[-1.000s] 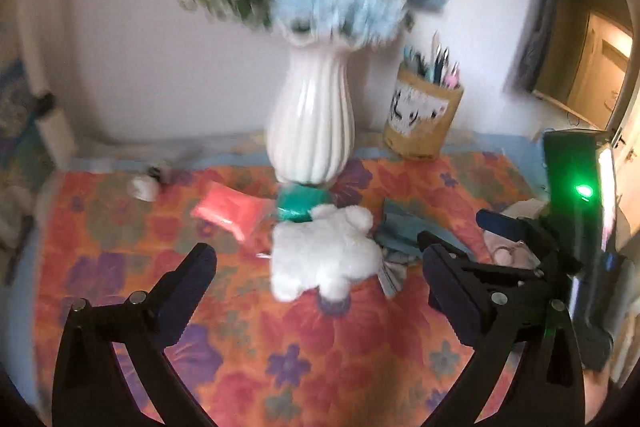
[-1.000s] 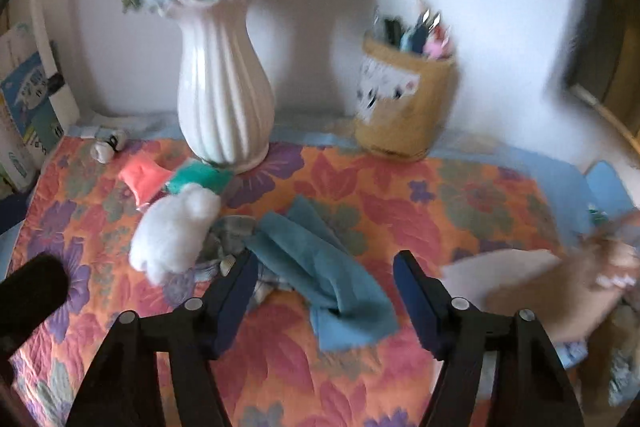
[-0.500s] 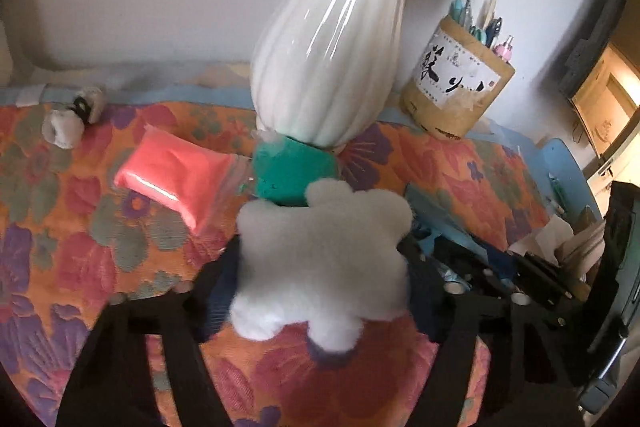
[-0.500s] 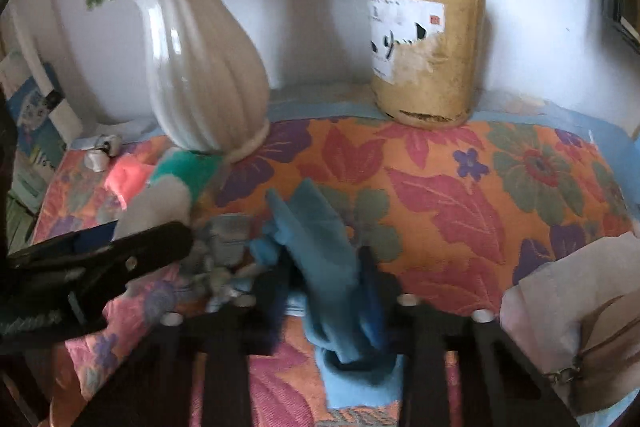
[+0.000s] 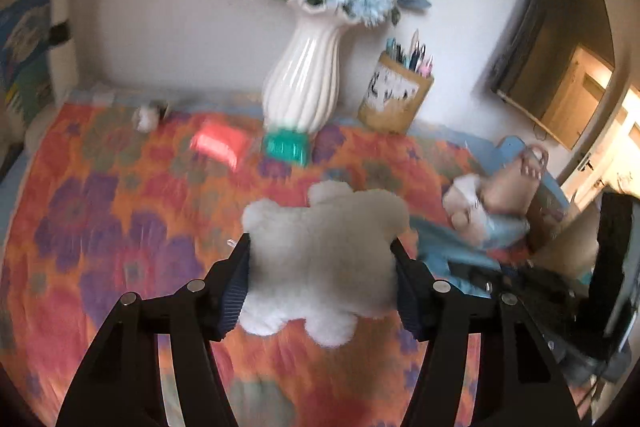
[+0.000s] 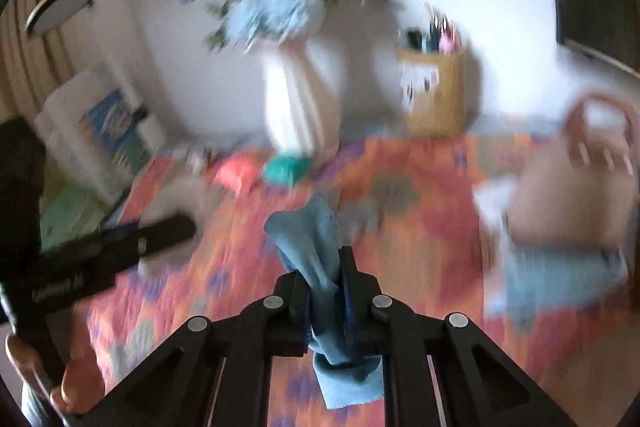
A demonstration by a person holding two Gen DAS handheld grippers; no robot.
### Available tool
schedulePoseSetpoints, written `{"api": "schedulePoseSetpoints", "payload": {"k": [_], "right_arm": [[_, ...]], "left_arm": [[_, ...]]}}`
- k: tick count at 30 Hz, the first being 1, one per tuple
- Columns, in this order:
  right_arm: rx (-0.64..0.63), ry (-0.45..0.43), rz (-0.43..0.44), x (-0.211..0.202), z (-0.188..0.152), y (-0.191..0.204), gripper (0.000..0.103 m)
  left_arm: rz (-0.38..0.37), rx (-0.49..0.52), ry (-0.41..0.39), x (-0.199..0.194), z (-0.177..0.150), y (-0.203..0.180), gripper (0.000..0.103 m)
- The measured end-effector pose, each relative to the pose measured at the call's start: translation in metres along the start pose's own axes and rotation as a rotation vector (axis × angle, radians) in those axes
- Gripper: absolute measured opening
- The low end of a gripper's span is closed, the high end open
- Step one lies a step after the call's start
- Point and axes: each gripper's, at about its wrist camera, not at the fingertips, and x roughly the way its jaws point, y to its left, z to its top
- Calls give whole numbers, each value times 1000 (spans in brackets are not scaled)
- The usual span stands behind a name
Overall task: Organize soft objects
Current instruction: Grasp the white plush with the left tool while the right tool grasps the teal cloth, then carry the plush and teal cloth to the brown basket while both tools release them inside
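A white plush toy (image 5: 328, 219) sits between the pads of my left gripper (image 5: 320, 247), held above the floral tablecloth (image 5: 100, 207). The jaws are still closing, and both pads press into its sides. My right gripper (image 6: 322, 267) is shut on a blue cloth (image 6: 308, 231), which bunches up above the pads and hangs out below them. In the right wrist view the left gripper (image 6: 120, 247) shows as a dark bar at the left, with a hand below it. The right wrist view is blurred.
A white ribbed vase (image 5: 304, 83) of blue and white flowers stands at the back by the wall, with a pen holder (image 5: 396, 99) to its right. A pink packet (image 5: 218, 145) and a green packet (image 5: 285, 147) lie near the vase. A beige handbag (image 5: 512, 183) sits at the right.
Both grippers went from open to closed: the left on the white plush toy, the right on the blue cloth. Both have since pulled back from the vase with their loads.
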Motion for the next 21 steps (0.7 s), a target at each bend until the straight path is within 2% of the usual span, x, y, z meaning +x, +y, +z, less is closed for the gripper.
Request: {"api": "schedulePoseSetpoints", "payload": {"k": [4, 7, 10, 11, 12, 14, 17, 20, 21], "right_arm": [[33, 95, 2, -4, -49, -3, 12], [51, 154, -5, -4, -78, -12, 12], [105, 154, 36, -10, -90, -23, 20], [117, 154, 54, -13, -92, -26, 30], [118, 150, 66, -16, -93, -27, 44], [108, 130, 51, -22, -95, -23, 59], [62, 135, 0, -18, -94, -13, 59], [0, 120, -92, -10, -92, -2, 59], [-16, 115, -125, -7, -92, 1, 51]], "left_arm": [[56, 29, 20, 6, -38, -15, 60], [57, 28, 12, 6, -54, -15, 61], [79, 26, 1, 4, -59, -14, 61], [68, 26, -12, 2, -59, -13, 62], [58, 27, -20, 1, -58, -12, 62], [61, 24, -10, 3, -62, -11, 62], [60, 25, -24, 1, -61, -11, 62], [81, 40, -32, 0, -63, -15, 62], [87, 46, -35, 0, -64, -16, 62]]}}
